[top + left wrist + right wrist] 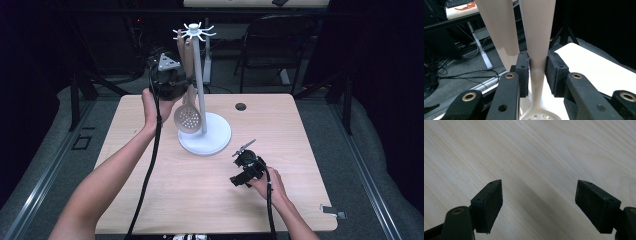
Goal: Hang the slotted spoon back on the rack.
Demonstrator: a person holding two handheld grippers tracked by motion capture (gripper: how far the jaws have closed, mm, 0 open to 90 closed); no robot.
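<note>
Fingers (524, 72) of the left gripper (537, 72) clench the skimmer (537, 35) handle; its bowl is cut off below. Right gripper (539, 202) fingers gape over bare tabletop (536, 157).

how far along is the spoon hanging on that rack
Mid-step, it seems. The left gripper is shut on the slotted spoon handle, which is held upright beside the white rack post, its top up by the hooks. Whether the handle is on a hook I cannot tell. Left: confirm it hangs, then let go. The right gripper is open over bare table, holding nothing.
</note>
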